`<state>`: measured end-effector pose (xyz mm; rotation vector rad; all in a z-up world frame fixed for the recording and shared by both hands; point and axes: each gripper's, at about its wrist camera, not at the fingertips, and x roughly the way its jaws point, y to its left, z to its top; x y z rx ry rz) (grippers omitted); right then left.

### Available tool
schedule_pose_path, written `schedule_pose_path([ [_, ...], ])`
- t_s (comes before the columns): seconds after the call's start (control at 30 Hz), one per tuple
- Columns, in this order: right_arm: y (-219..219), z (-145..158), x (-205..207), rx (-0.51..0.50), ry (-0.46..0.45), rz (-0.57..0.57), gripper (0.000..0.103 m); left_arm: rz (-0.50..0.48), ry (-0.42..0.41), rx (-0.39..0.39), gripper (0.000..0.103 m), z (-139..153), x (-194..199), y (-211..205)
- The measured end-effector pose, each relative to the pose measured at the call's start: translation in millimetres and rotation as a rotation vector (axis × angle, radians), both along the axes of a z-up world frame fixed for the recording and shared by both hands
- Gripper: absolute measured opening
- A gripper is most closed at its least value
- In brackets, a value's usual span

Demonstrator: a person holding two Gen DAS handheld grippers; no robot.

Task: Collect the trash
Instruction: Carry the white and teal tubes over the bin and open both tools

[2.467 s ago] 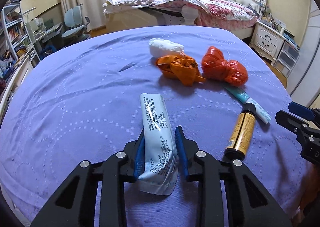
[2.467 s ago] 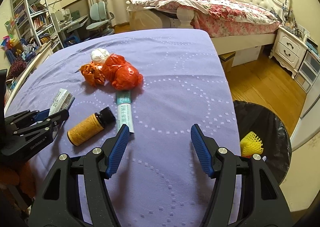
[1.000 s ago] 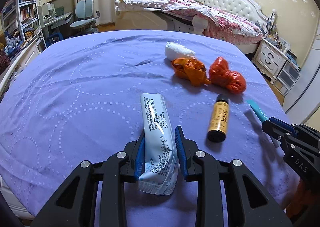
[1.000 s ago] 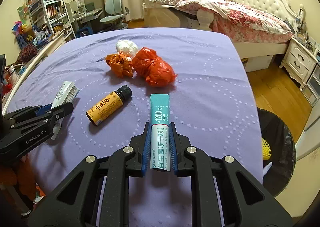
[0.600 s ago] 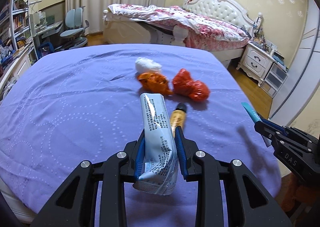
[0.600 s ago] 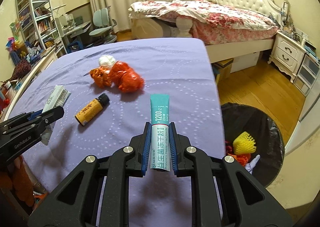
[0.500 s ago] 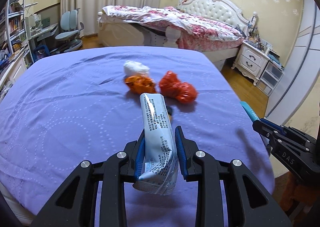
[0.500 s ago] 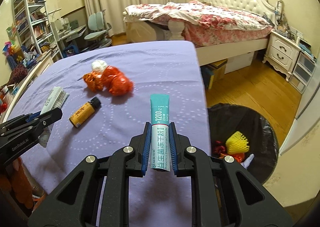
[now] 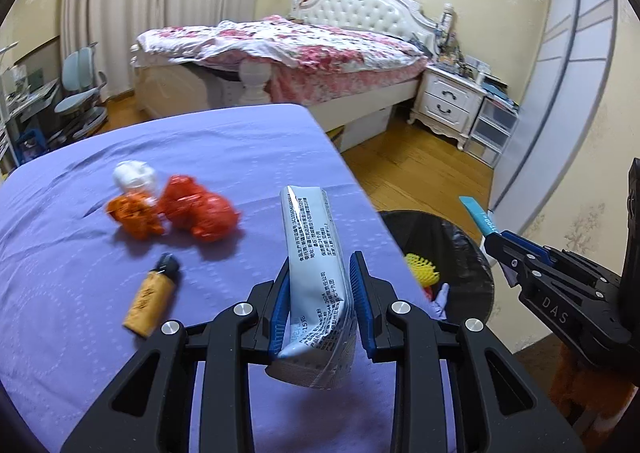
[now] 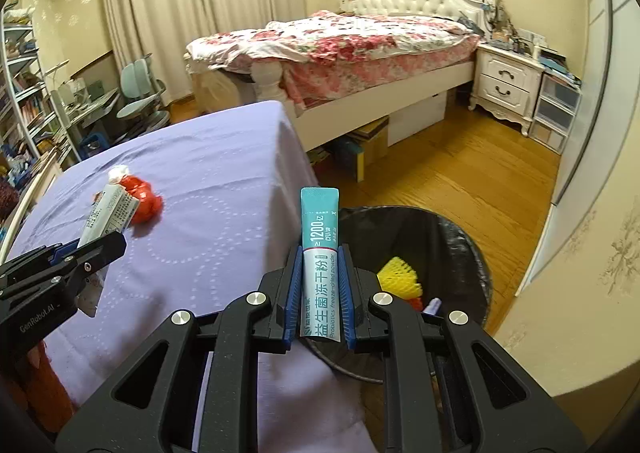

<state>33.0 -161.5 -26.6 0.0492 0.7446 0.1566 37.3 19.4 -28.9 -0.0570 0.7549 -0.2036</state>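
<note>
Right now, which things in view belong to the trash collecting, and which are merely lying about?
Job:
white sachet in left gripper
teal sachet in right gripper
black-lined bin
brown bottle
red bag
orange bag
white wad

Lying about:
bed
nightstand
desk chair

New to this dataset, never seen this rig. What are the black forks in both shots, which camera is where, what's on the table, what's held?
There is no robot arm: a person carries a two-finger tool in each hand, and a fisheye camera on each tool looks forward along its fingers, so the black forks are the tool's own arms.

Left wrist view: the left tool is shut on a silver-white sachet.

Right wrist view: the right tool is shut on a teal stick packet, with a black-lined trash bin just beyond it that already holds some trash.

Each tool also shows at the edge of the other view.

On the purple tablecloth lie an amber bottle, an orange wad, a red wad and a white wad.
</note>
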Motion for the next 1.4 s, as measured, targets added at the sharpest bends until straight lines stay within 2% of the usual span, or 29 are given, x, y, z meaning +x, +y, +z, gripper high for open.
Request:
schedule_pose_path([
  [0.53,-54,-16,16,0.024,0.017,-0.098,0.018,-0.118,0.036,0.049,0.030,-19,36,-78],
  [1.13,-85,-35,36,0.046,0.054,-0.153,0.019,-0.160,0.058,0.111,0.031,-35,57,-121],
  [1.17,-87,-37,35,0.049,0.055,-0.160,0.019,-0.159,0.059,0.112,0.032,-36,57,-122],
  [1.23,-88,-38,36,0.050,0.058,-0.165,0.021,-0.154,0.060,0.115,0.047,-36,57,-122],
  [1.27,-89,-39,36,0.050,0.058,-0.170,0.028,-0.148,0.056,0.115,0.051,-36,56,-121],
  [1.33,-90,-40,35,0.050,0.052,-0.183,0.035,-0.139,0.051,0.113,0.060,-36,55,-119],
  [1.4,-93,-40,34,0.050,0.052,-0.191,0.036,-0.131,0.052,0.111,0.067,-35,55,-117],
])
